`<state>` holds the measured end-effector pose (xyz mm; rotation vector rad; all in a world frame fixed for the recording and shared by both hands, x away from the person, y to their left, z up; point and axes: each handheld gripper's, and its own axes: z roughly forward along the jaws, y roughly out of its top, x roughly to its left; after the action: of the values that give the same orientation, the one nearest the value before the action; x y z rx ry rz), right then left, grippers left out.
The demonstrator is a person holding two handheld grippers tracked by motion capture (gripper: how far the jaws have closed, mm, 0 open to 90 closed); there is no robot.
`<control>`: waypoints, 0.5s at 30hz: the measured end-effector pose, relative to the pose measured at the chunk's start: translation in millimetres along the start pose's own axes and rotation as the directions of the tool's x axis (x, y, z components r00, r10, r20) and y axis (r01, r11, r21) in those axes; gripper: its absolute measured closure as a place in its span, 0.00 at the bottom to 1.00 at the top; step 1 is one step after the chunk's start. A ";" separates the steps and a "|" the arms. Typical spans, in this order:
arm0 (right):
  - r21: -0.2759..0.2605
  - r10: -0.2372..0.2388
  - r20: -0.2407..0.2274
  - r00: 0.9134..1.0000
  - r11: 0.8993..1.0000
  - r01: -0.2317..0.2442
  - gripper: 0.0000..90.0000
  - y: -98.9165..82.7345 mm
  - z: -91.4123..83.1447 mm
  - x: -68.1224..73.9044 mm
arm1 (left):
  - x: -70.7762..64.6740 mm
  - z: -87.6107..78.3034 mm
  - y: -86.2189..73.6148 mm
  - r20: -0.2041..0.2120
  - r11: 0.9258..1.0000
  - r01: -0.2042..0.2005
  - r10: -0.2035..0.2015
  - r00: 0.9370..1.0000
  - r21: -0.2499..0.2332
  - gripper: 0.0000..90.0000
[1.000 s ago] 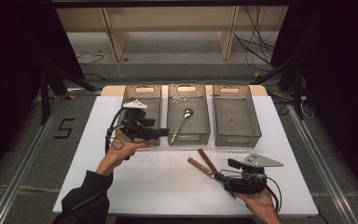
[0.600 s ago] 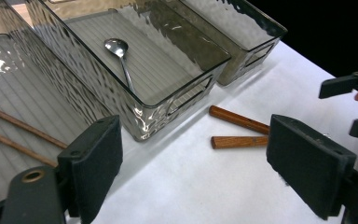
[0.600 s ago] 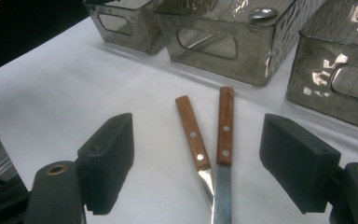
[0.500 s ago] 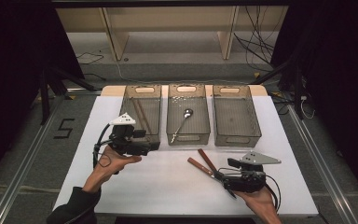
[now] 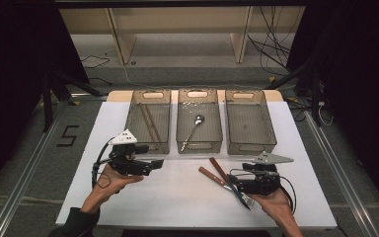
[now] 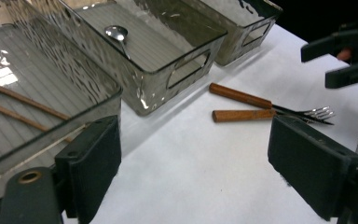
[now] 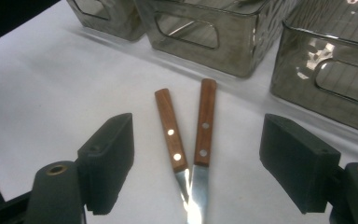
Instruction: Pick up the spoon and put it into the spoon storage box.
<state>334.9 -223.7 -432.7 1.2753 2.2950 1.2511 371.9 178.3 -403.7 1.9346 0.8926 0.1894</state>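
Observation:
Two wooden-handled pieces of cutlery [image 5: 216,173] lie side by side on the white table [image 5: 177,207], in front of the bins; tines [image 6: 320,112] show at their metal ends. My right gripper [image 5: 234,185] is low over their metal ends, jaws open. Both handles [image 7: 171,130] [image 7: 205,122] lie between its pads, which do not touch them [image 7: 205,165]. My left gripper [image 5: 159,162] hovers open and empty in front of the left bin [image 5: 134,118], pointing right toward the cutlery [image 6: 242,98]. Its pads [image 6: 93,163] stand wide apart.
Three clear bins stand in a row at the back. The left one holds chopsticks [image 5: 149,122] [image 6: 18,100], the middle one [image 5: 182,121] a spoon [image 5: 195,124] [image 6: 116,32], and the right one [image 5: 269,123] nothing. My right gripper's jaws [image 6: 345,56] show far off.
My left gripper has drawn back from over the left bin toward the near edge and sunk a little. The right gripper and the cutlery have not moved.

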 end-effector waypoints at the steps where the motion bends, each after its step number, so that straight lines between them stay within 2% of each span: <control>1: 0.005 0.003 0.000 1.000 1.000 -0.003 0.30 1.4 0.8 -1.5 | -0.3 -0.5 -3.1 0.001 1.000 0.004 -0.004 1.000 -0.010 0.19; 5: 0.033 0.011 0.006 1.000 0.999 -0.012 0.30 7.3 5.0 -7.0 | -2.0 -3.2 -13.9 0.003 1.000 -0.007 0.007 1.000 -0.025 0.18; 9: 0.065 0.019 0.007 1.000 0.998 -0.019 0.30 12.2 9.8 -11.4 | -3.6 -6.1 -21.8 0.011 0.999 0.000 0.000 1.000 -0.049 0.18; 15: 0.100 0.021 0.015 1.000 0.995 -0.022 0.30 18.5 15.8 -14.9 | -7.7 -5.8 -31.7 -0.001 0.998 -0.043 0.043 0.999 -0.046 0.18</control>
<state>363.3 -221.6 -430.8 1.3407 2.3668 1.1432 347.6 185.9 -424.9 1.9120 0.8404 0.2332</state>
